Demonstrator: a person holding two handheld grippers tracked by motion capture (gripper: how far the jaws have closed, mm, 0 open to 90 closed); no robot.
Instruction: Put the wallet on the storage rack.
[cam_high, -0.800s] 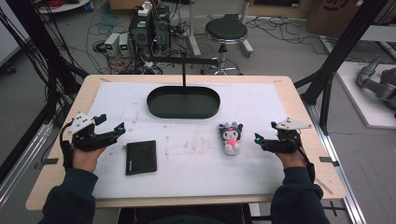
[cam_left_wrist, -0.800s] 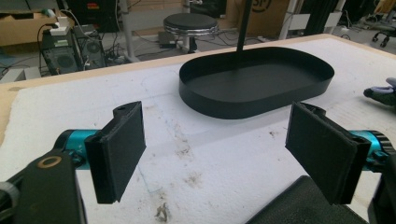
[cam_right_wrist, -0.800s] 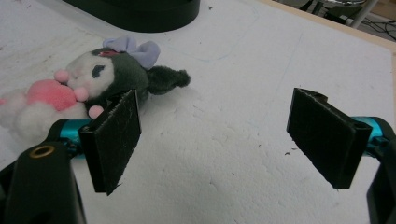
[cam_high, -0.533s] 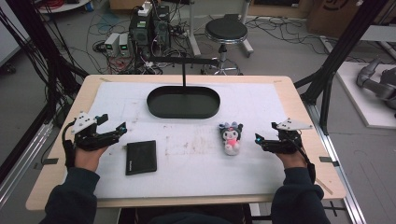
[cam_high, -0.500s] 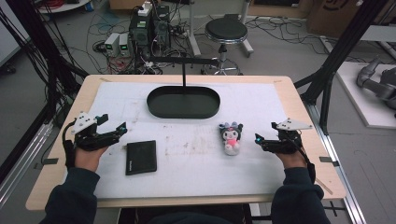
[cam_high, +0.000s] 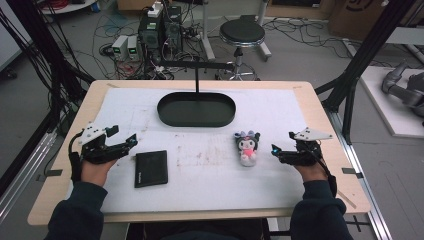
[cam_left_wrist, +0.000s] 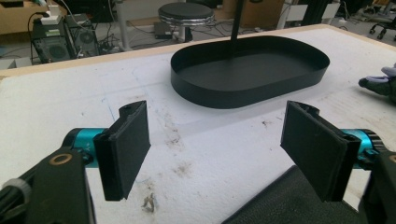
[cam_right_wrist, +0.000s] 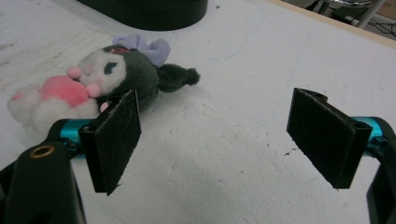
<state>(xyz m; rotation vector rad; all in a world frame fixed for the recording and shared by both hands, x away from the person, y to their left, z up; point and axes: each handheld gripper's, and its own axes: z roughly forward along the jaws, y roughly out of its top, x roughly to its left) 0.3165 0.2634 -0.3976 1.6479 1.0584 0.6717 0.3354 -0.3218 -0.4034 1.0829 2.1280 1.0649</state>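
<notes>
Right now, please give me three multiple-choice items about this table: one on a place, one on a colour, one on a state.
1. Where does the plush toy lie?
A. inside the tray
B. on the white table cover, near the right gripper
C. on the wallet

2. What colour is the oval tray?
A. black
B. white
C. red

3. How do the left gripper jaws stand?
A. shut on the wallet
B. shut on the plush toy
C. open, with nothing between them

Key:
1 B: the toy rests on the cover beside the right gripper.
2 A: its wall and floor are black.
3 C: the pads stand wide apart, and the wallet lies untouched.
</notes>
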